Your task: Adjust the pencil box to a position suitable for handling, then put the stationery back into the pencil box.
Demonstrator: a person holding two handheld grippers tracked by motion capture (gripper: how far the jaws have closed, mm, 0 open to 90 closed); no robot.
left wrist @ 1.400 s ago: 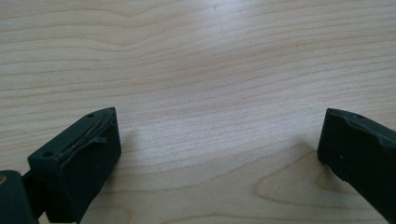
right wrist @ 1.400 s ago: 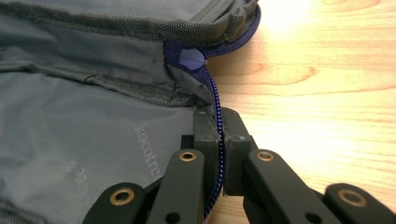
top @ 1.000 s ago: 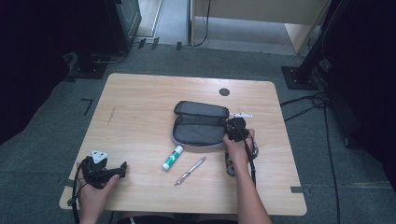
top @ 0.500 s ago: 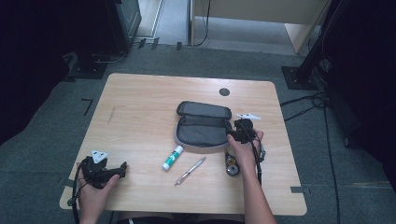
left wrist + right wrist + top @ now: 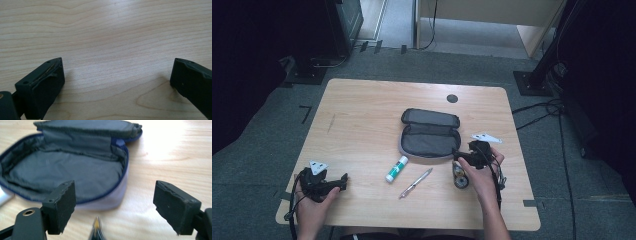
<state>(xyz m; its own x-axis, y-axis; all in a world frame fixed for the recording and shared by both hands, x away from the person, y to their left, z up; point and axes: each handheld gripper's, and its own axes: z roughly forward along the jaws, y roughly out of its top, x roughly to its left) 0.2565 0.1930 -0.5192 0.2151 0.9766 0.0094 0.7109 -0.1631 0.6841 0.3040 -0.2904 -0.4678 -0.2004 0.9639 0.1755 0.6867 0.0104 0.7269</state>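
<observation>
Pencil case [image 5: 429, 134] lies unzipped near the middle of the table [image 5: 362, 110] in the high view, with your right gripper [image 5: 460, 158] just off its near right corner, above a small dark roll [image 5: 460, 177]. A glue stick [image 5: 396, 168] and a pen [image 5: 415, 183] lie in front of the case. Your left gripper [image 5: 343, 181] rests well apart at the near left corner.

In the left gripper view, your jaws stand wide apart over bare wood, holding nothing.

In the right gripper view, your jaws are spread and empty, the case's grey lining [image 5: 62, 172] just beyond them.
</observation>
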